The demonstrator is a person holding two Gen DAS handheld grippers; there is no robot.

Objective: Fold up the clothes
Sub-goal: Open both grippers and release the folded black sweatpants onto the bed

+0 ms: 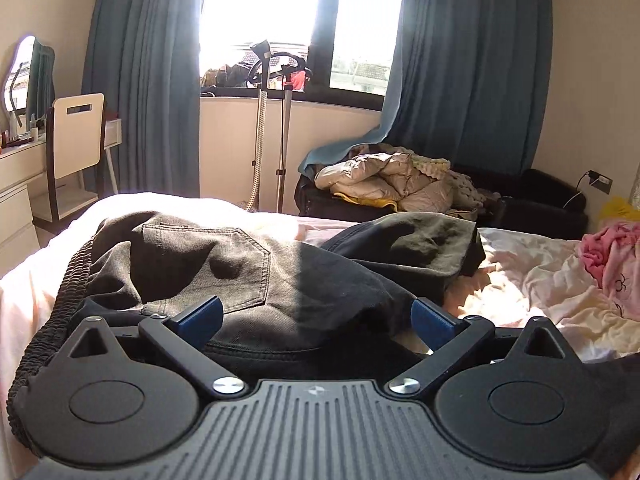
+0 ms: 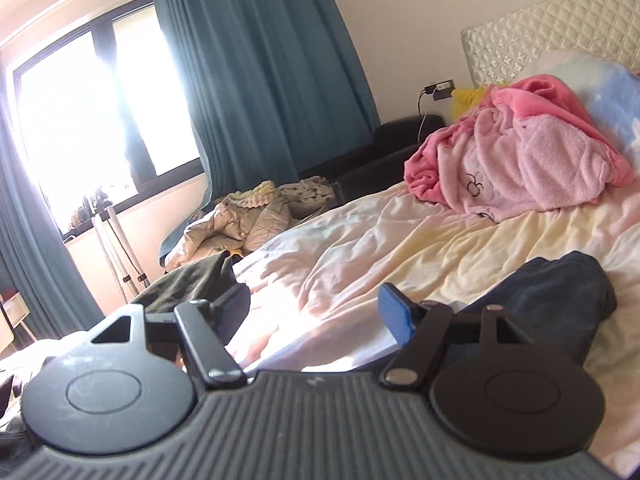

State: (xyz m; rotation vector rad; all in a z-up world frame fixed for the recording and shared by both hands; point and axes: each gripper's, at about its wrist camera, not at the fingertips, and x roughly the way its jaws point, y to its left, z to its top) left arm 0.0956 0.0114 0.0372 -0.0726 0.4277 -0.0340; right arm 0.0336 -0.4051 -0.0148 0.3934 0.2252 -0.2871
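The left wrist view takes in the bed point(image 1: 540, 280) with a pair of dark grey trousers point(image 1: 224, 268) heaped across its near left part, back pocket up and the gathered waistband at the left edge; the right wrist view catches only a dark corner of them at its left and instead shows the quilted headboard point(image 2: 552, 28), a pillow point(image 2: 592, 84) and a folded navy garment point(image 2: 560, 292) lying near on the sheet. A pink fleece blanket point(image 2: 532, 152) is bunched at the far right of the bed in both views. Only the left view shows the white chair point(image 1: 76, 136), the desk point(image 1: 20, 172) with a mirror, and the garment steamer stand point(image 1: 272, 120) before the window. Teal curtains point(image 1: 472, 60) and a beige quilted jacket point(image 1: 392, 180) on a dark case beyond the bed appear in both. The left gripper point(image 1: 316, 316) has its fingers spread wide over the trousers, gripping nothing; the right gripper point(image 2: 316, 308) also has its fingers apart, over bare sheet. No readable writing shows.
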